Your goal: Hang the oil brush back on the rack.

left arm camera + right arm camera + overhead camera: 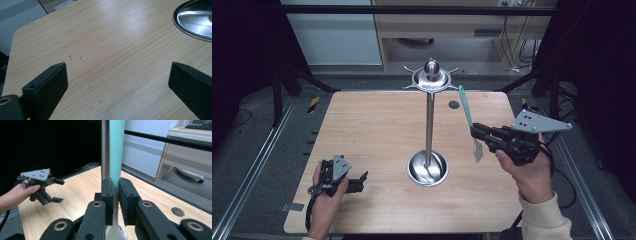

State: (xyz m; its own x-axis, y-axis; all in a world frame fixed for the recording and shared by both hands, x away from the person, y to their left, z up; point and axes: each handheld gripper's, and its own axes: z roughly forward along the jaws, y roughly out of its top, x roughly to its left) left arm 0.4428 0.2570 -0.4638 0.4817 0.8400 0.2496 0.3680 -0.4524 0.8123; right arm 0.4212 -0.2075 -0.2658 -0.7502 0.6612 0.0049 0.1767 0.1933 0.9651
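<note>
The stand (428,125) rises mid-table (377,125), the spatula (469,120) to its right.

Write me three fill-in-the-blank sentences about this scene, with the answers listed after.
1. The right tool is shut on the spatula's ____ handle.
2. The left tool has its jaws ____ with nothing between them.
3. The metal stand rises from a round base on the ____ table.

Missing words: teal; open; wooden
</note>
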